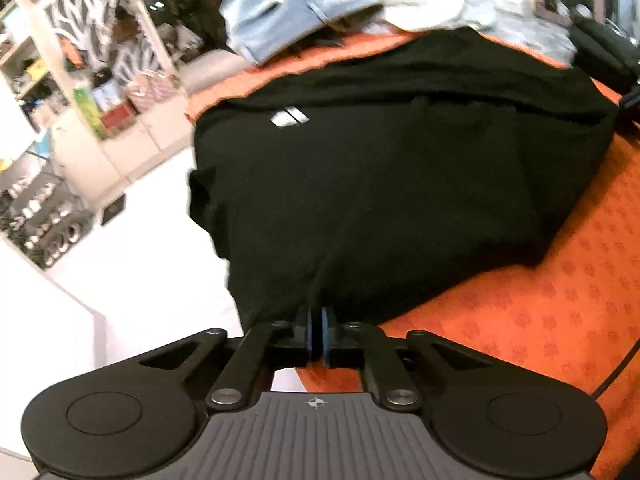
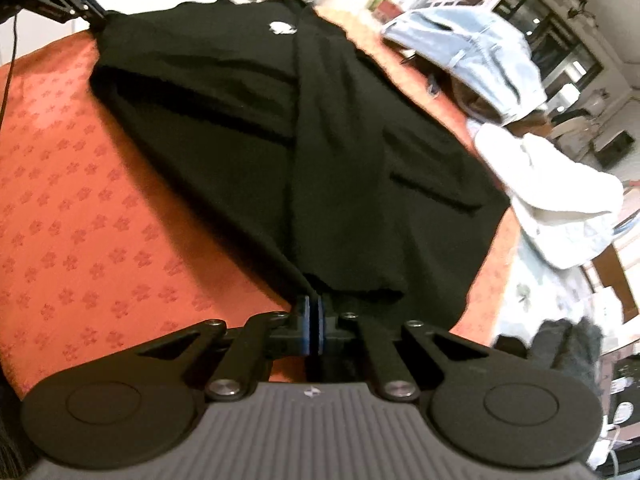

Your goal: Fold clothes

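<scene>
Presently both tools, left tool (image 1: 316, 330) and right tool (image 2: 314, 320), clamp edges of the black shirt (image 1: 380, 184), mid-fold over the orange table (image 1: 540, 320); next, judged: lay it flat.

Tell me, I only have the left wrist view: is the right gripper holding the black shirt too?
Observer: Yes, the right gripper is shut on the black shirt's edge.
Operator: Anything beside the shirt that I can't see well?
Observer: A white garment lies past its far side, next to the light blue jeans.
Operator: Is my left gripper visible from there?
Observer: Yes, the left gripper pinches the shirt's opposite corner, over the orange cloth.
</scene>
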`<state>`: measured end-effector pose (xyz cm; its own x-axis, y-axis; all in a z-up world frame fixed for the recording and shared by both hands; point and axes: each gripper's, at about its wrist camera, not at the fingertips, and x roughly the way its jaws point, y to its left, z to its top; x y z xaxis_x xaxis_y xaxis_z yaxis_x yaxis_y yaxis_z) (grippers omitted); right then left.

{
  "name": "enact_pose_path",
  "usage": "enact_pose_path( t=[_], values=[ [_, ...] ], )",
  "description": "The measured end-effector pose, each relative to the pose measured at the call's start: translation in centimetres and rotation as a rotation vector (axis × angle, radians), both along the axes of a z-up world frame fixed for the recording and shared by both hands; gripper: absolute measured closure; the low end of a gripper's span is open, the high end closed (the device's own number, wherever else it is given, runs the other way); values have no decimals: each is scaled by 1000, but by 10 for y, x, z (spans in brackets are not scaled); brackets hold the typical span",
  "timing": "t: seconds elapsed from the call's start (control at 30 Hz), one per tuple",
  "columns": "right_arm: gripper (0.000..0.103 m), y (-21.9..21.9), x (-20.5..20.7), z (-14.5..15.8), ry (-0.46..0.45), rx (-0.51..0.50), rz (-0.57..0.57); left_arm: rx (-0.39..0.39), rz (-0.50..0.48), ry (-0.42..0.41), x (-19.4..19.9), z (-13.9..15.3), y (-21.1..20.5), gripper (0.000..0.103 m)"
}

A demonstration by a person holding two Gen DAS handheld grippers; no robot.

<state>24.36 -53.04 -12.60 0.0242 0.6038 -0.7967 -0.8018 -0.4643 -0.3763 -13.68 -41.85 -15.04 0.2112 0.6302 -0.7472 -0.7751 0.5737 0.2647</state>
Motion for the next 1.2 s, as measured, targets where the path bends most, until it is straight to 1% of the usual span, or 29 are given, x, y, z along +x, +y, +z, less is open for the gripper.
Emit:
enact_pose_path(
  t=[0.23, 0.33, 0.43, 0.6, 0.7, 0.8, 0.83, 0.93, 0.97, 1.1, 1.17, 1.2],
  values=[
    [99, 21, 8, 22, -5, 72, -53, 80, 58, -57, 3, 29, 16, 97],
    [99, 38, 18, 26, 22, 99, -94, 98, 98, -87, 6, 41, 34, 97],
    [99, 59, 24, 28, 2, 111, -97, 100, 135, -97, 13, 49, 57, 97],
    [99, 103, 30, 16, -37, 104, -76, 58, 174, -68, 28, 46, 101, 97],
    [99, 137, 36, 5, -48, 71, -57, 8, 186, -31, 35, 37, 127, 97],
    [99, 165, 42, -12, -41, 14, -42, -52, 198, 15, 42, 23, 148, 96],
    [99, 173, 44, -18, -40, -2, -38, -58, 196, 28, 44, 18, 152, 95],
    [92, 186, 48, -29, -37, -22, -49, -63, 195, 44, 48, 7, 159, 90],
    [86, 187, 53, -26, -17, -23, -62, -65, 202, 40, 47, 4, 160, 87],
    [85, 193, 71, -17, 62, -27, -111, -85, 271, -84, 26, 4, 165, 75],
    [85, 196, 80, -12, 102, -29, -135, -111, 312, -152, 13, 8, 169, 74],
    [85, 197, 84, -10, 121, -30, -147, -114, 325, -174, 8, 13, 171, 74]
  ],
)
